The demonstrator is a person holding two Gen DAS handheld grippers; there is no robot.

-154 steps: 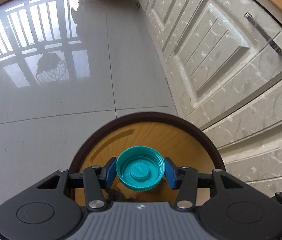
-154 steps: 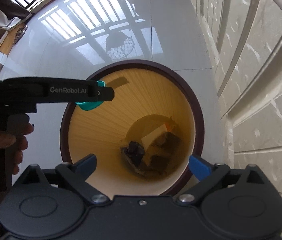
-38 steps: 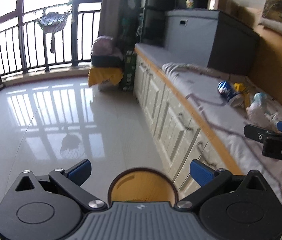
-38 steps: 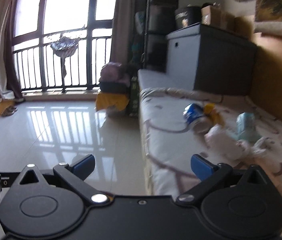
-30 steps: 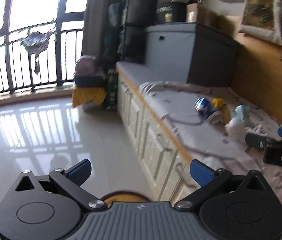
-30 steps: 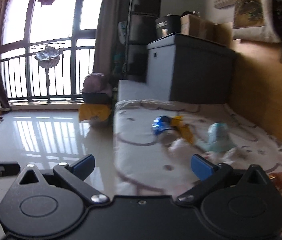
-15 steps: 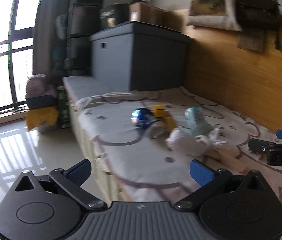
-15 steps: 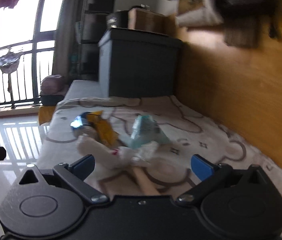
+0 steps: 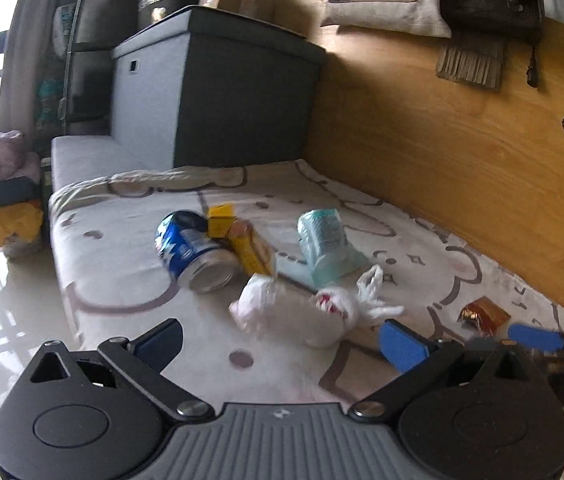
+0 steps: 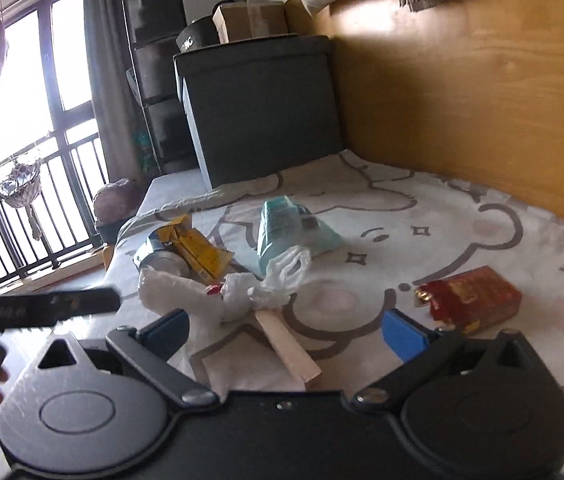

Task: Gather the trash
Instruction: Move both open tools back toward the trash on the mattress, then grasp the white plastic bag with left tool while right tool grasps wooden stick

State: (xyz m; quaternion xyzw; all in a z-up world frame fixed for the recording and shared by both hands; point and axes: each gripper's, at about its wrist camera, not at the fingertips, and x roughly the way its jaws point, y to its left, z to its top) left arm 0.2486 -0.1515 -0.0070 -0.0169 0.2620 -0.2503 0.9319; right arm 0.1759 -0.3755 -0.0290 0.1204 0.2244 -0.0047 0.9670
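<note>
Right gripper [image 10: 285, 334] jaws spread, white plastic bag [image 10: 217, 294], red packet [image 10: 470, 300] beyond

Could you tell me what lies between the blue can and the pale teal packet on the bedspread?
A yellow carton lies between the blue can and teal packet, in the left wrist view.

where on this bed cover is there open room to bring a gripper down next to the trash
Bare cover lies between the red packet and the teal wipes pack, running to the wood wall. Another bare strip borders the blue can toward the floor-side edge. The can, yellow box, white bags and wipes are bunched together.
</note>
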